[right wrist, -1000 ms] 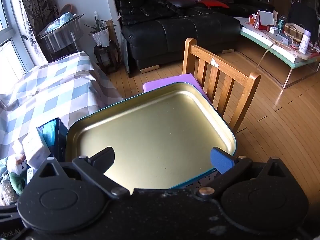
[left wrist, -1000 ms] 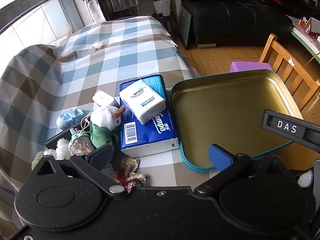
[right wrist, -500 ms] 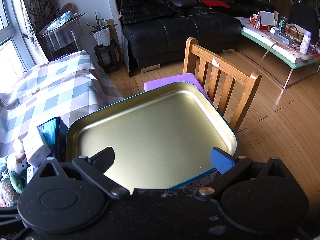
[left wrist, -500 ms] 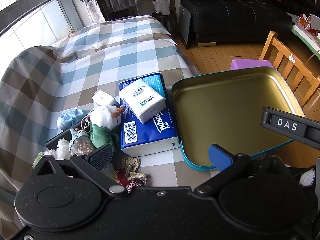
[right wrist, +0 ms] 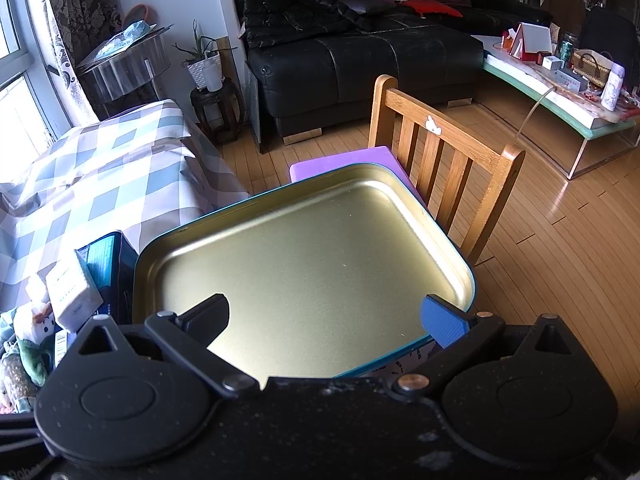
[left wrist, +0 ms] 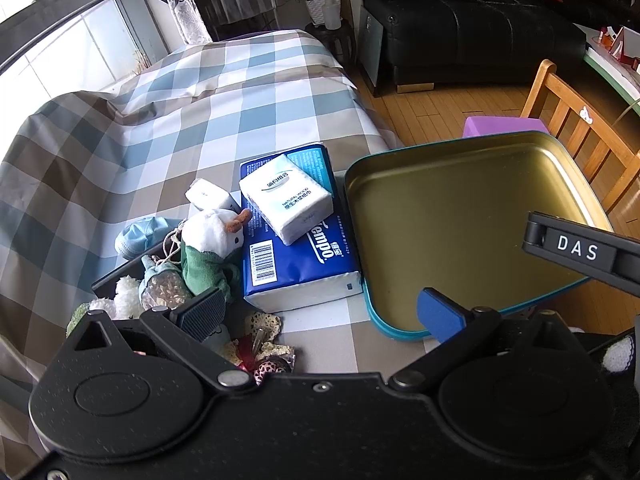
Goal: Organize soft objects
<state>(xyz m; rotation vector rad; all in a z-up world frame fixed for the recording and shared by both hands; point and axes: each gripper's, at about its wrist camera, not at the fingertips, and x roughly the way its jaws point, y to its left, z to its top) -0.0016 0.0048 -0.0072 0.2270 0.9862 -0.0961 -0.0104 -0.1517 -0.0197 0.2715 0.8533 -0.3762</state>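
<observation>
Gripper pair (left wrist: 320,312) (right wrist: 336,316), one tray (left wrist: 460,216), two tissue packs (left wrist: 286,198)

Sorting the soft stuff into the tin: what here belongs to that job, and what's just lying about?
For the job: white tissue pack, blue Tempo tissue pack, plush duck, gold tin tray.
Lying about: wooden chair, black sofa, potted plant.

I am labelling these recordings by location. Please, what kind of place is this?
Most likely a home living room: a black sofa, a wooden chair on wood flooring, and a table with a checked cloth.
</observation>
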